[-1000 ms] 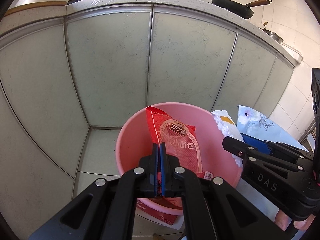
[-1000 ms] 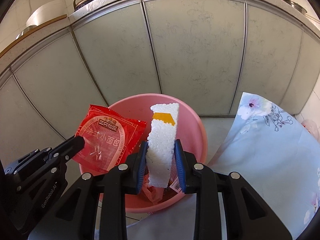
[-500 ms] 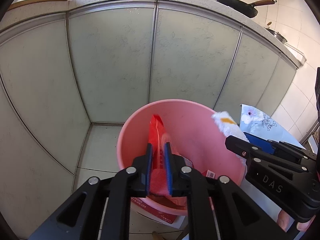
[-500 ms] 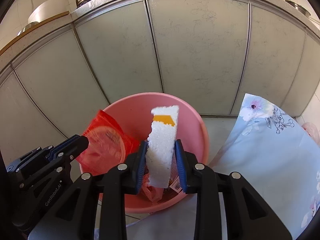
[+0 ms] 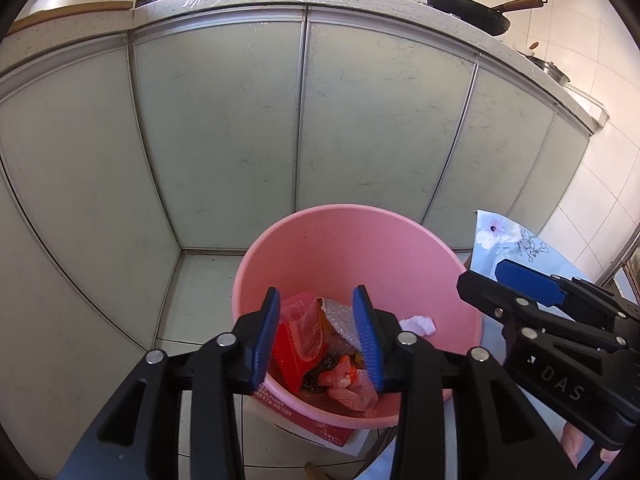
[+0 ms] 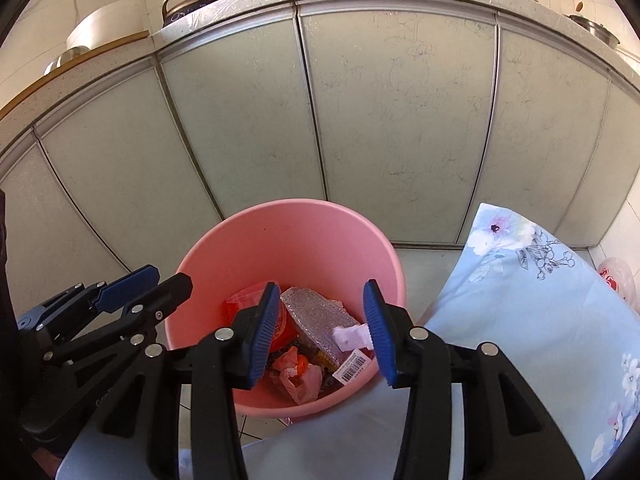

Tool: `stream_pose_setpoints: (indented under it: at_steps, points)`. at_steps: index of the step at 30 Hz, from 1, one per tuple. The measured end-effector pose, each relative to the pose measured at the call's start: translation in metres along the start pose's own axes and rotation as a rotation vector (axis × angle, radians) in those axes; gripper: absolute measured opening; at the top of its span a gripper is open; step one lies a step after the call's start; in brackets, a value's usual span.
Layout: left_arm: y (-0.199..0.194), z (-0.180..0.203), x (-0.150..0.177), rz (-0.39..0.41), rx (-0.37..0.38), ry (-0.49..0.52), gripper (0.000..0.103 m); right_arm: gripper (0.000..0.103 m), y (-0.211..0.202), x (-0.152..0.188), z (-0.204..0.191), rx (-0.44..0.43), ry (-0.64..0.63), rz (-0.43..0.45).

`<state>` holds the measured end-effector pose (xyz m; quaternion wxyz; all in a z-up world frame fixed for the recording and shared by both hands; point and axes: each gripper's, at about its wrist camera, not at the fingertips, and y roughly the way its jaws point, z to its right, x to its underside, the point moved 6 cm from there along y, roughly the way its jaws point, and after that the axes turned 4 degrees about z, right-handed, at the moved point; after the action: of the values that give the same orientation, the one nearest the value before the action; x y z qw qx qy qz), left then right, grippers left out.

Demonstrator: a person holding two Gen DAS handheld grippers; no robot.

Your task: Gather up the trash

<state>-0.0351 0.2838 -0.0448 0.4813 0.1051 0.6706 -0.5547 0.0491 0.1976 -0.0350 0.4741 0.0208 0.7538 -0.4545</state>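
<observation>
A pink bucket [image 5: 400, 248] [image 6: 304, 232] stands on the floor in front of the cabinets. My left gripper [image 5: 316, 320] is open and empty above its near rim. My right gripper [image 6: 320, 320] is also open and empty above the bucket. The red snack wrapper [image 5: 294, 344] [image 6: 244, 304] lies inside the bucket on the left. The foam block [image 6: 316, 320] [image 5: 342, 322] lies inside on the other trash, next to crumpled pink plastic [image 6: 300, 376] and a white scrap [image 6: 350, 336]. The right gripper's fingers [image 5: 528, 280] show at the right of the left wrist view.
Pale green cabinet doors [image 5: 224, 128] rise behind the bucket under a counter with pans [image 5: 468, 10]. A table with a light blue floral cloth [image 6: 532, 300] stands right of the bucket. A red box [image 5: 332, 434] lies under the bucket's near side.
Both grippers opened. The red wrapper dropped from the left gripper and the foam block dropped from the right one; both now lie in the bucket.
</observation>
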Motion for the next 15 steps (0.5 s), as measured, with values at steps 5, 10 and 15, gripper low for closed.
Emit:
stream_pose_setpoints:
  at_steps: [5, 10, 15]
  points:
    - [-0.008, 0.005, -0.003, 0.008, 0.005, 0.009, 0.046, 0.044, -0.021, 0.003, 0.005, 0.003, -0.009, 0.027]
    - [-0.021, 0.015, -0.007, 0.03, 0.008, 0.028, 0.046, 0.045, -0.051, 0.007, 0.011, 0.028, -0.039, 0.071]
    - [-0.035, 0.028, -0.01, 0.05, 0.013, 0.056, 0.046, 0.053, -0.077, 0.013, 0.016, 0.041, -0.032, 0.103]
